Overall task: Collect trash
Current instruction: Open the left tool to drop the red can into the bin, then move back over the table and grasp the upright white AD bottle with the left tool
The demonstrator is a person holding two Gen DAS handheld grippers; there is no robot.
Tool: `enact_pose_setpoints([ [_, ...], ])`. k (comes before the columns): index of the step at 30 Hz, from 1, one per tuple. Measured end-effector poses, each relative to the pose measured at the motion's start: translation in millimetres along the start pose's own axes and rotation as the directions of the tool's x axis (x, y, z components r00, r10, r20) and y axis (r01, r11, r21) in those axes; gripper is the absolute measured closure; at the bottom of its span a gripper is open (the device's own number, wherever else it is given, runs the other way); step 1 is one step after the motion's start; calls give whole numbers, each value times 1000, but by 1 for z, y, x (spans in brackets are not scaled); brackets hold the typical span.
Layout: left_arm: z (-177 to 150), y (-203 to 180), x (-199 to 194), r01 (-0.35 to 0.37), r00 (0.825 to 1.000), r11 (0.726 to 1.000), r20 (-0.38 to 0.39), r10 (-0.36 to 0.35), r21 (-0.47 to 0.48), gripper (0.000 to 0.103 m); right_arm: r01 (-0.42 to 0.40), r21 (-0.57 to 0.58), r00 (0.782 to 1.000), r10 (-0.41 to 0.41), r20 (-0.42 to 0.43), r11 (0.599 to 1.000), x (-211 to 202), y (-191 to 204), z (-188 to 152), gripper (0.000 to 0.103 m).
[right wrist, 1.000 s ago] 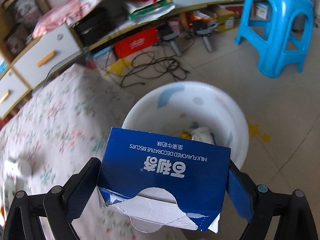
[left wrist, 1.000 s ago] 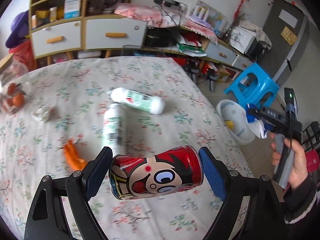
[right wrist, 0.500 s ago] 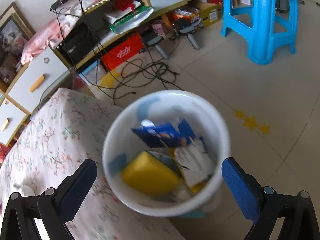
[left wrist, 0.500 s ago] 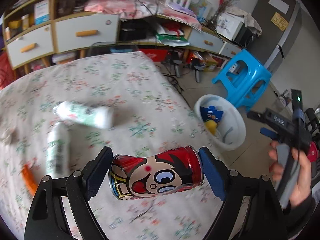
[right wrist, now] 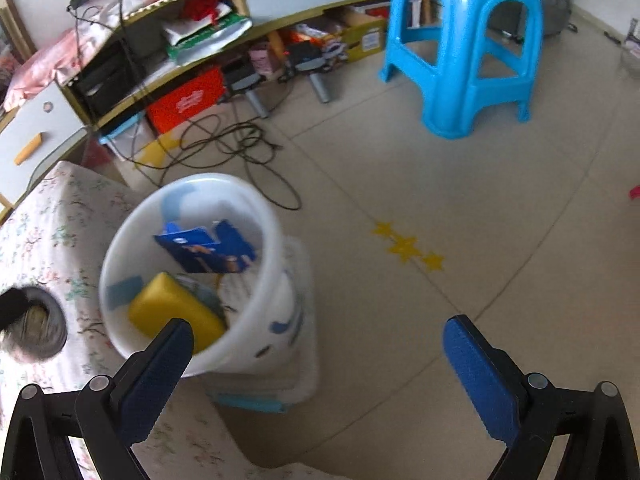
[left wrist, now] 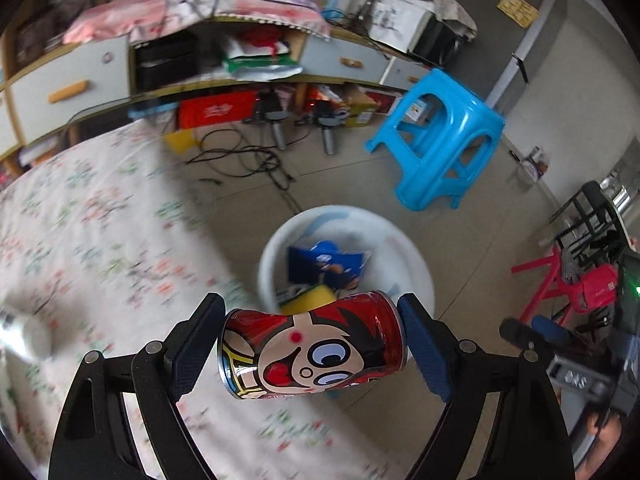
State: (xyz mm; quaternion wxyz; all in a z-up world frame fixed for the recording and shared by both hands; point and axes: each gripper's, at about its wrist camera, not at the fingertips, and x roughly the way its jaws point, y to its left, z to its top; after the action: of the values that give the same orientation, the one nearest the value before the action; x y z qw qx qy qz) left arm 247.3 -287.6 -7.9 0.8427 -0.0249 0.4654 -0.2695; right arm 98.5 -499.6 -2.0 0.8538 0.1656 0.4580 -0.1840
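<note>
My left gripper is shut on a dented red can with a cartoon face, held end to end near the edge of the flowered bed. Just beyond it the white trash bin stands on the floor, with a blue biscuit box and a yellow sponge inside. In the right wrist view my right gripper is wide open and holds nothing, hanging over the floor to the right of the bin. The blue box and the sponge lie in it.
A blue plastic stool stands on the tiled floor behind the bin, with cables and a low cluttered shelf further back. A white bottle lies on the bed at the left. A red rack is at the right.
My right gripper let go of the blue biscuit box, which now lies in the bin, and moved right. My left gripper carried the can from over the bed towards the bin.
</note>
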Motion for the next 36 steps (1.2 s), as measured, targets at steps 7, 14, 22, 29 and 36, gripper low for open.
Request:
enact_pose_setpoints([
  [7,24,-28,24,25,1000,999,-3,-25,38,11,-7,57,1000,6,7,998,-4,-18,3,1],
  [14,17,-25,-7,-33,998,997,56,29,69,3,-14,52,999,13,34,999,-9,-13,3,1],
  [22,-12,16,-64,-95,991,995,96,92,33,2,-39,40,997,37,61,998,-18,-2,-1,1],
  [29,-53,54,-115,-156,979,988,129,155,-1,0,-90,-3,993,90,69,996,-25,28,-10,1],
  [36,-91,101,-156,-224,963,973,138,230,-57,0,-135,-107,987,144,73,985,-33,76,-24,1],
])
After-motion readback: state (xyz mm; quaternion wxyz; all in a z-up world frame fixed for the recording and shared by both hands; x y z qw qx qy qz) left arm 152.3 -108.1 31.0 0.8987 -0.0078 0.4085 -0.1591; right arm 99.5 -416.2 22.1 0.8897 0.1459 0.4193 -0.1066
